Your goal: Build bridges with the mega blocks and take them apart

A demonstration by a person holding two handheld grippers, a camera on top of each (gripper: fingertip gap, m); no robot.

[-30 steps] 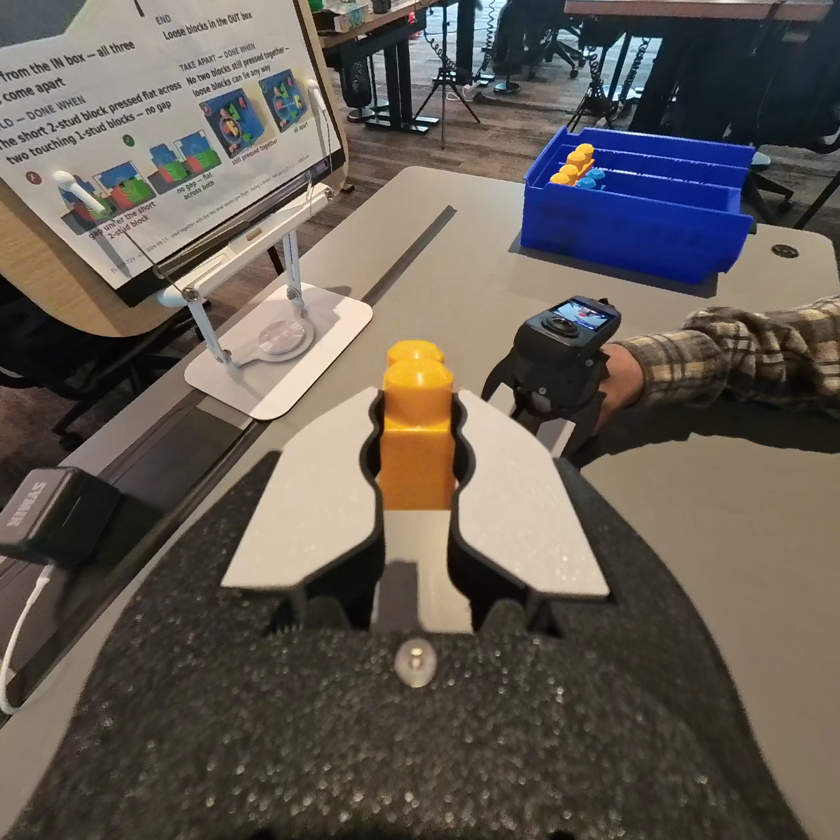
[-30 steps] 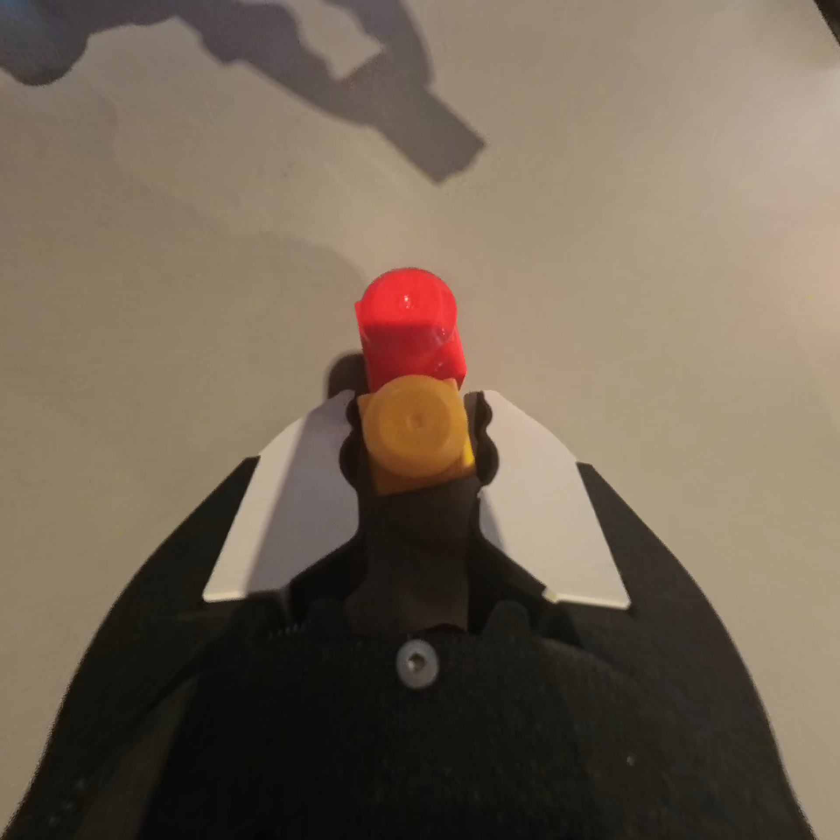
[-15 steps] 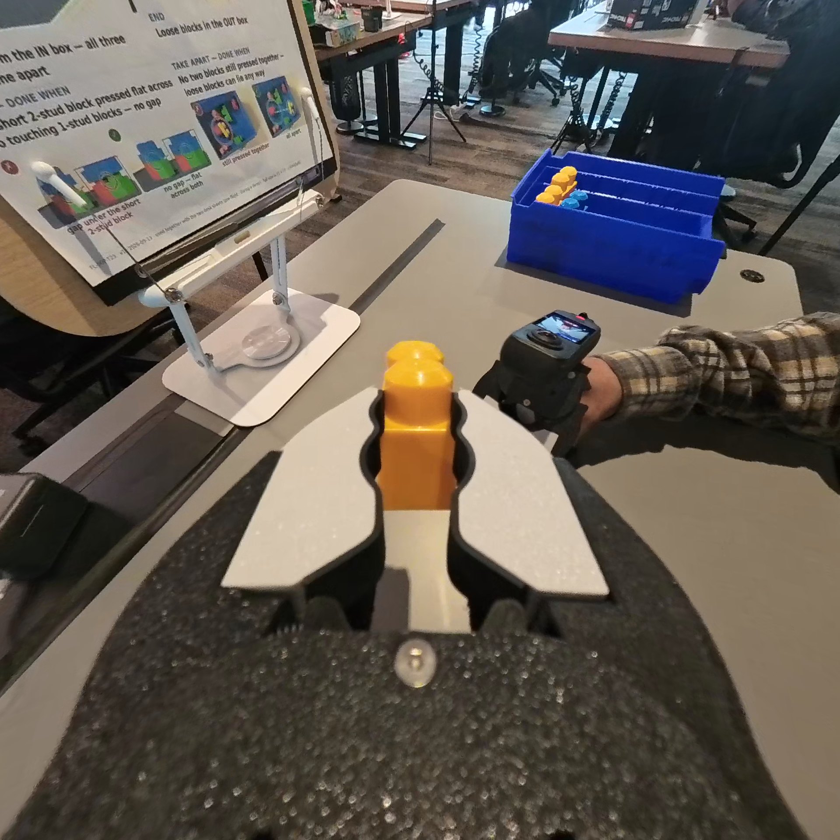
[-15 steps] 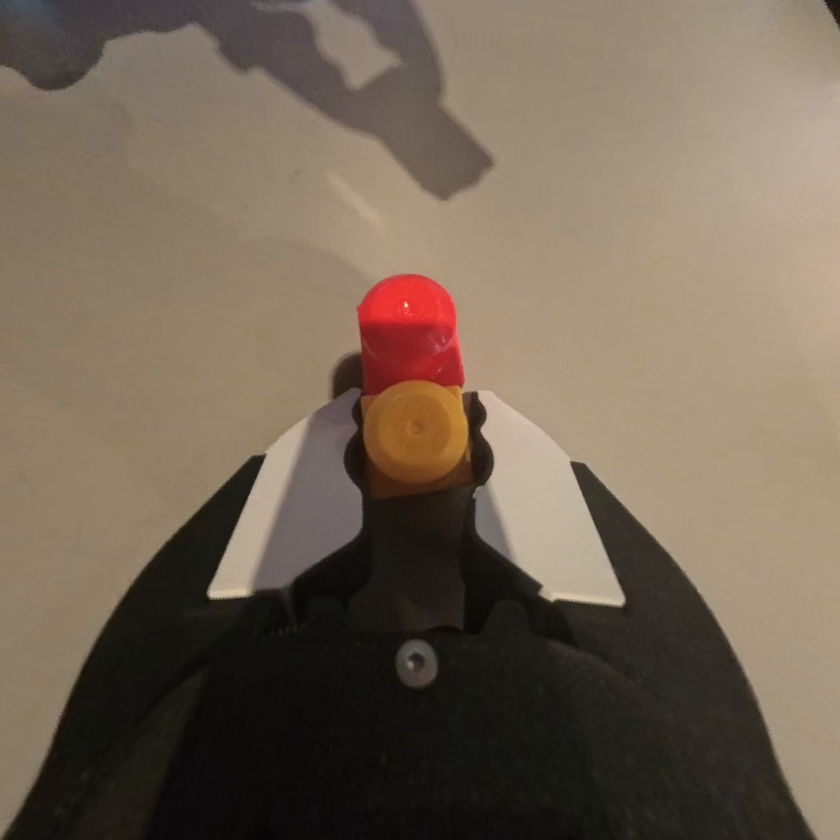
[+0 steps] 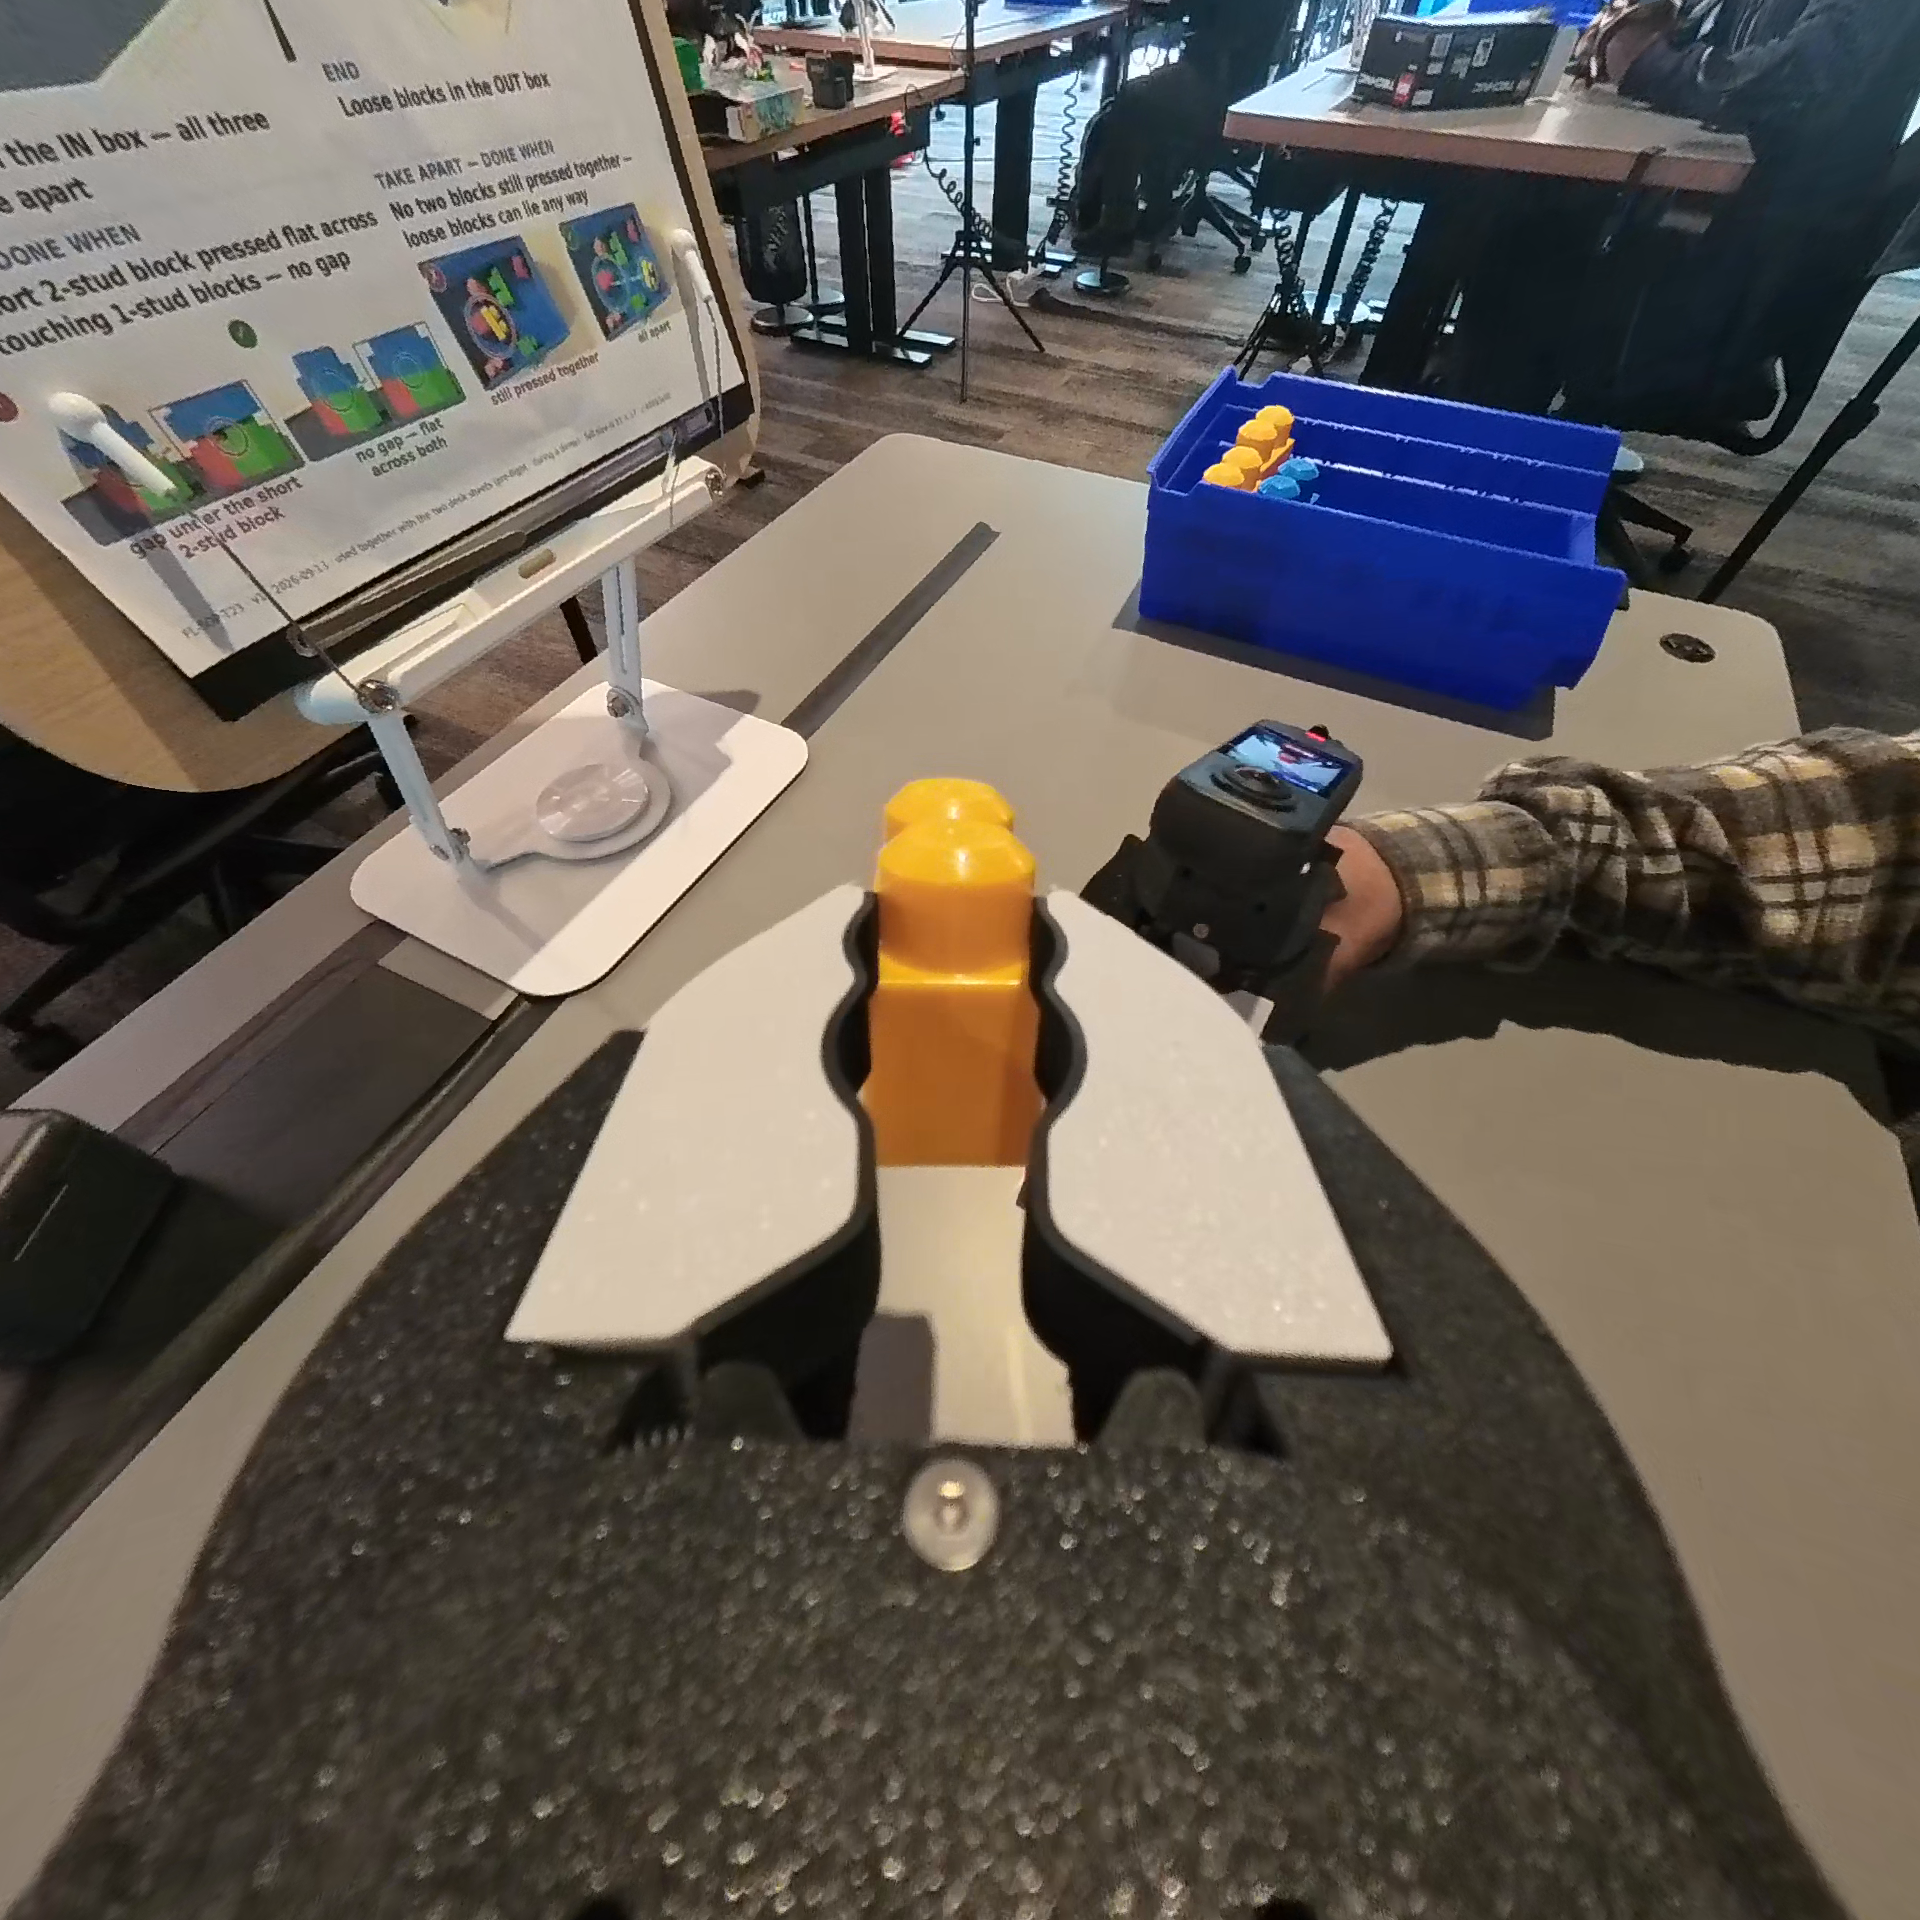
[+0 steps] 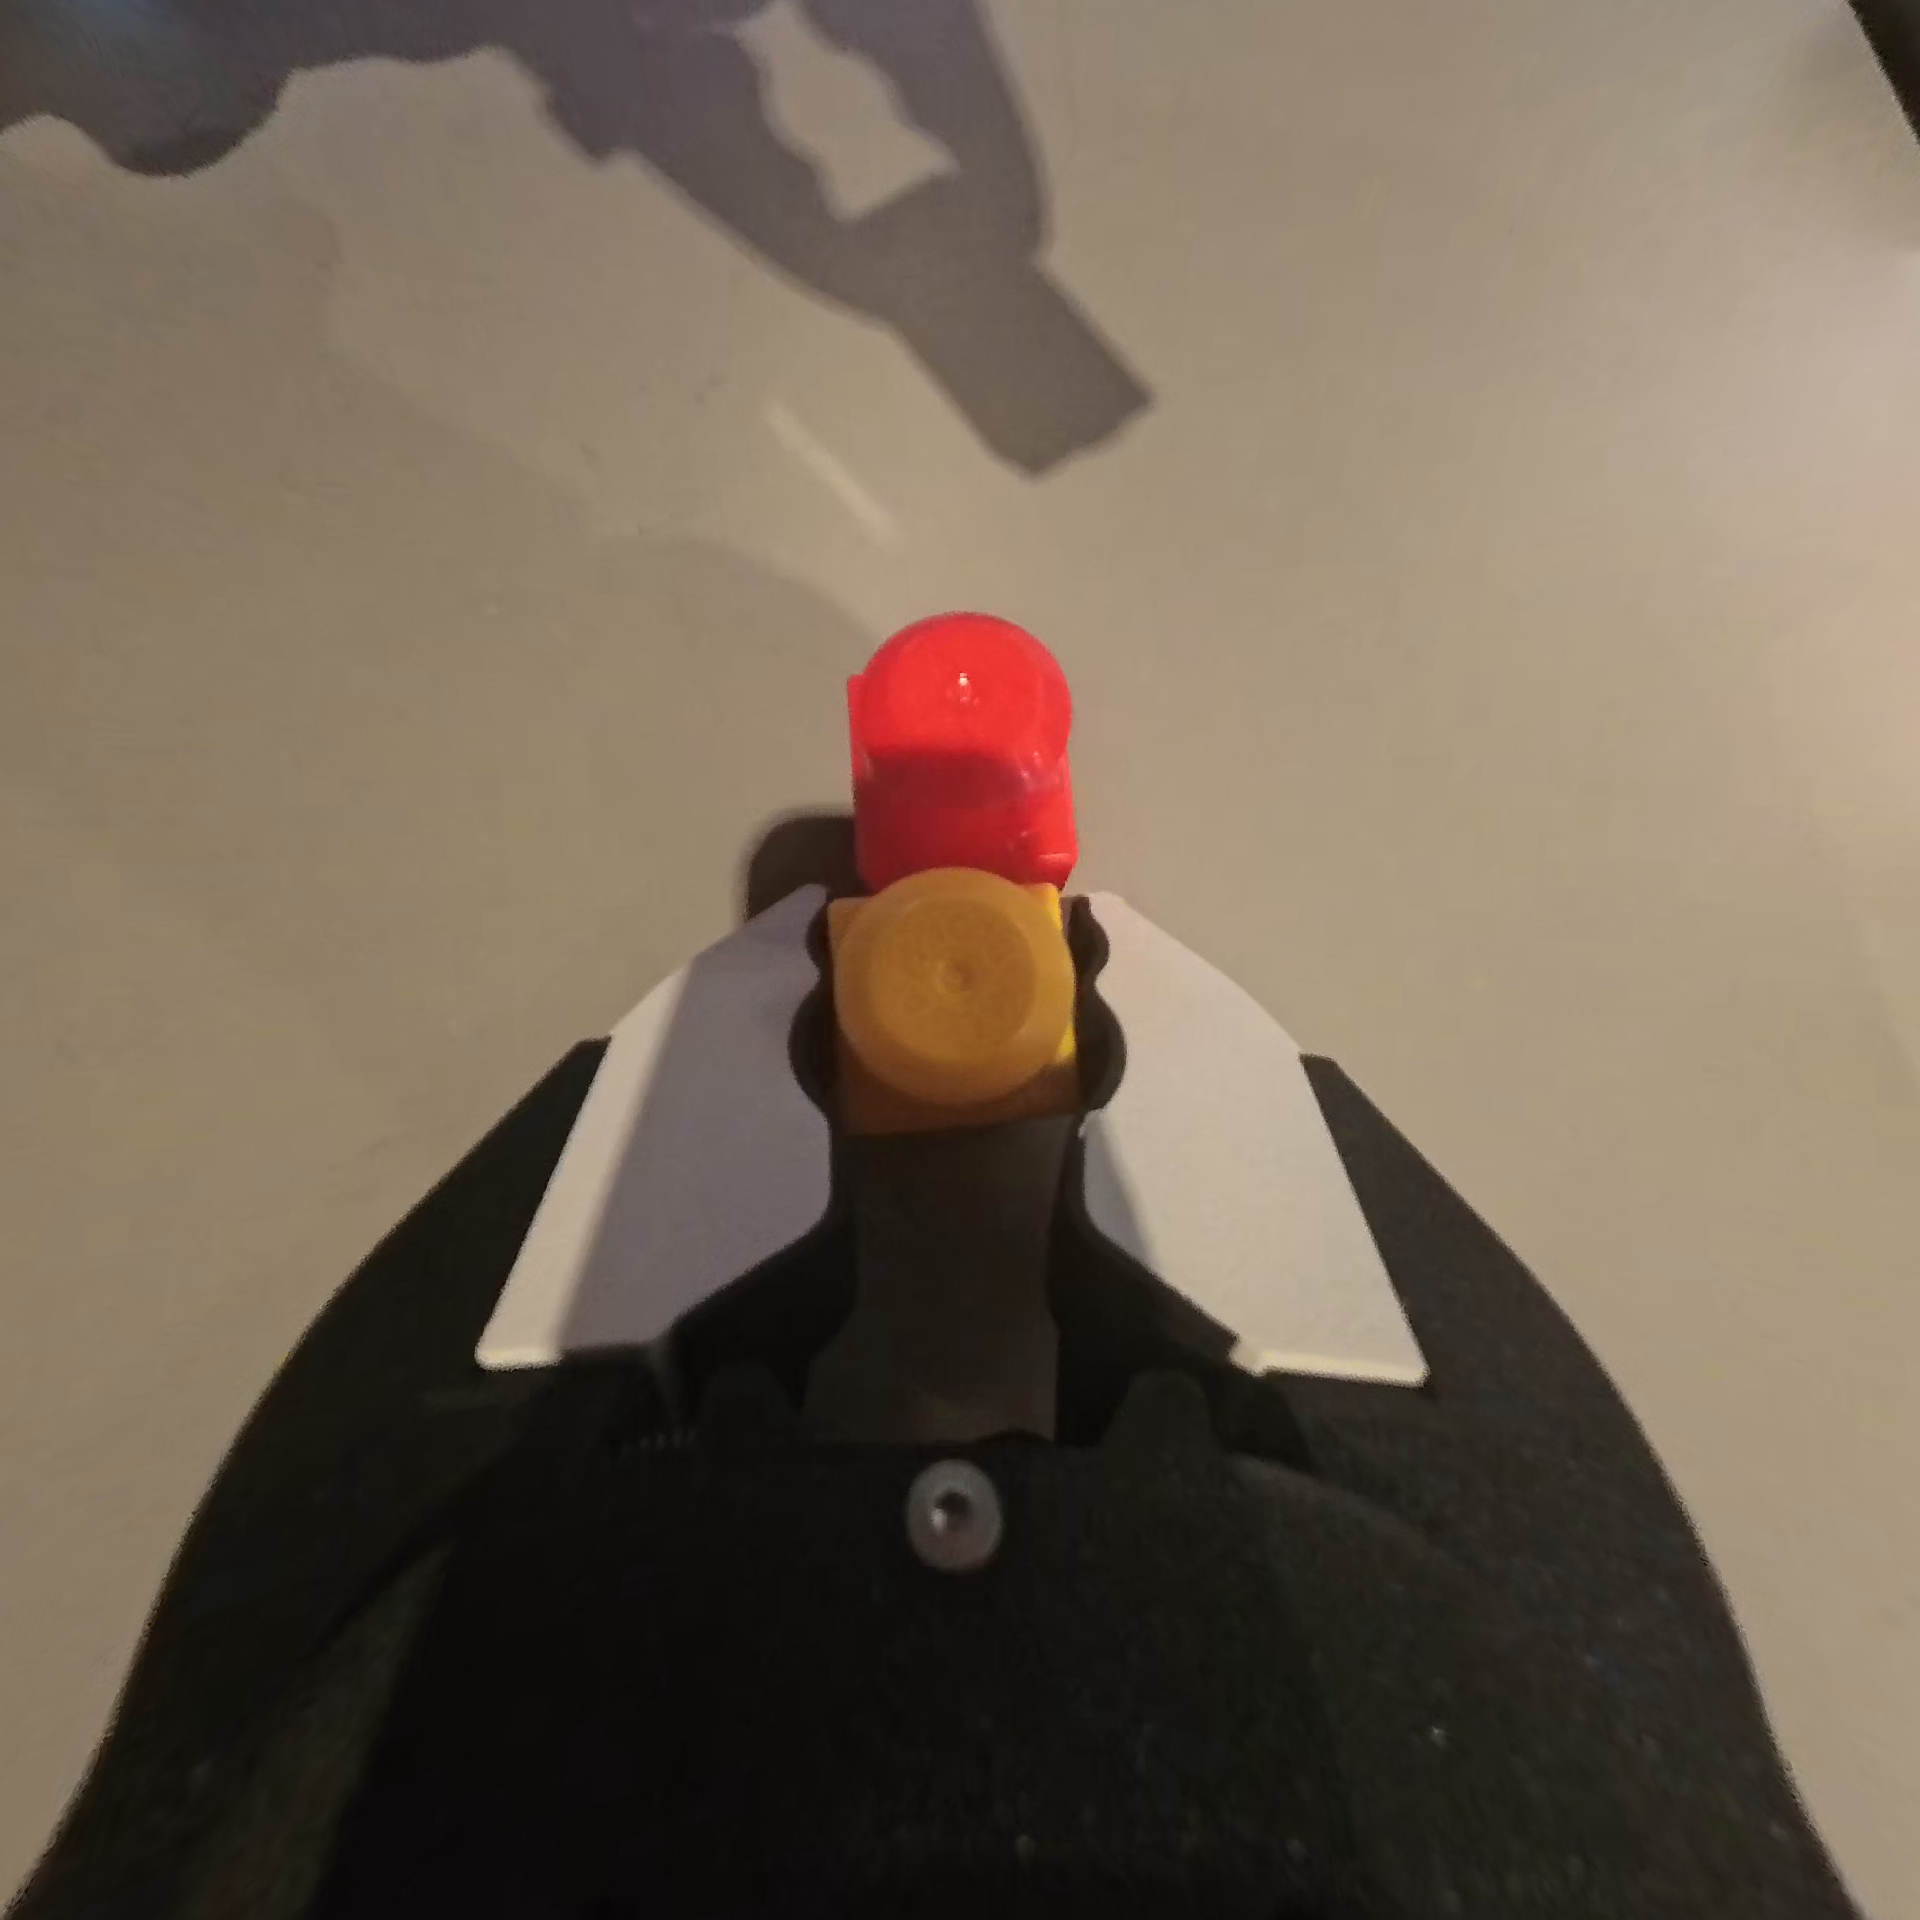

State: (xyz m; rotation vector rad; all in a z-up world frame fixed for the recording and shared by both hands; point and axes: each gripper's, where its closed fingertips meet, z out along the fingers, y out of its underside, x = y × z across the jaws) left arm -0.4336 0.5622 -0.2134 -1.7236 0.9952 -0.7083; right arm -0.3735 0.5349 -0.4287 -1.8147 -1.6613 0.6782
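My left gripper is shut on an orange two-stud block, held above the grey table with studs up. My right gripper points down at the table and is shut on a yellow one-stud block. A red one-stud block stands on the table just beyond it, touching or nearly touching the yellow block. In the left wrist view the right gripper's body and camera show to the right, held by a hand in a plaid sleeve; its blocks are hidden there.
A blue bin at the far right of the table holds orange and blue blocks. A white stand with an instruction sheet is at the far left. A black device lies at the left edge. There is about 25 cm between the tips of the two grippers.
The left gripper with the orange block has drawn back and risen slightly. The right gripper has shifted a little, so the red block sits closer to the yellow block.
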